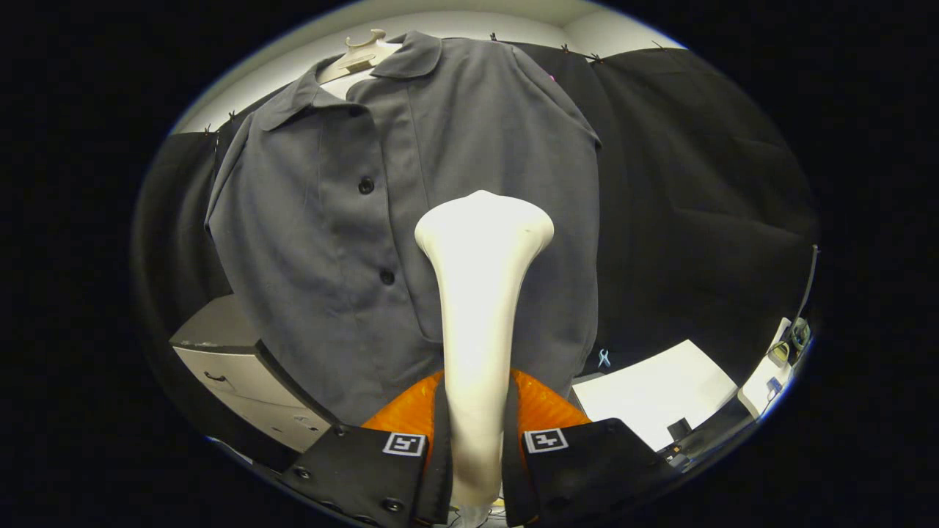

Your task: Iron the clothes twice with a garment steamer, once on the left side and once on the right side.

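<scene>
Gripper (pixel 475 469): two black fingers, each marked with a square tag, are closed on the handle of a cream-white garment steamer (pixel 480 293), which is clamped between them and stands up ahead of them, its broad head at the far end. Something orange (pixel 543 407) is seen behind the handle just beyond the fingers; what it belongs to cannot be made out. Shirt (pixel 352 242): grey, buttoned, collared, hung on a pale hanger (pixel 361 53) against the black cloth wall; the steamer head is seen in front of the cloth beside the button line, on the shirt's own left half, though whether the head is touching the cloth or held just off it cannot be told from this angle. A white drawer cabinet (pixel 242 374) is placed below the shirt's other side, and a white table (pixel 660 389) with small clutter lies off to the opposite side. Risks judged from here: the handle is smooth and tapered, so a slip or twist in the grip could be caused by sideways drag on the cloth; the hanging shirt is unsupported, so it may be pushed away or swung instead of pressed; a button may be caught by the head's edge; one half could be missed if the stroke is kept near the middle.
</scene>
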Tool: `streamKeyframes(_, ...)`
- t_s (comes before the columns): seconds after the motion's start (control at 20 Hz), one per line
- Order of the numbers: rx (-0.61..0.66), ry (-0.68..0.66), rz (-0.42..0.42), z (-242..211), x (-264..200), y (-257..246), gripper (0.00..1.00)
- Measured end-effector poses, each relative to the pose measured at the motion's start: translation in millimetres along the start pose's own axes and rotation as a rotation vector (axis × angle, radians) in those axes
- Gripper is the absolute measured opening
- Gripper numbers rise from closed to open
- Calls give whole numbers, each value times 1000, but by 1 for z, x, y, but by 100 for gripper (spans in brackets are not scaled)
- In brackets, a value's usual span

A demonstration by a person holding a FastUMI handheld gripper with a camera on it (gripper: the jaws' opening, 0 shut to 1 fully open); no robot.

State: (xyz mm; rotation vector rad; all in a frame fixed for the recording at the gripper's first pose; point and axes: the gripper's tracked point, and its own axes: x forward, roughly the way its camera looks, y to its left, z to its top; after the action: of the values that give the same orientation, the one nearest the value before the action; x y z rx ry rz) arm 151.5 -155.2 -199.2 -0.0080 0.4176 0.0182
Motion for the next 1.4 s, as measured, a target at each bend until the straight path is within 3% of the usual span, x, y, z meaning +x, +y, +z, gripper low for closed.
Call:
streamKeyframes(1.05, 28, 262, -76, -175, 4, -32, 35)
streamKeyframes(1.4, 56, 259, -86, -184, -10, -29, 35)
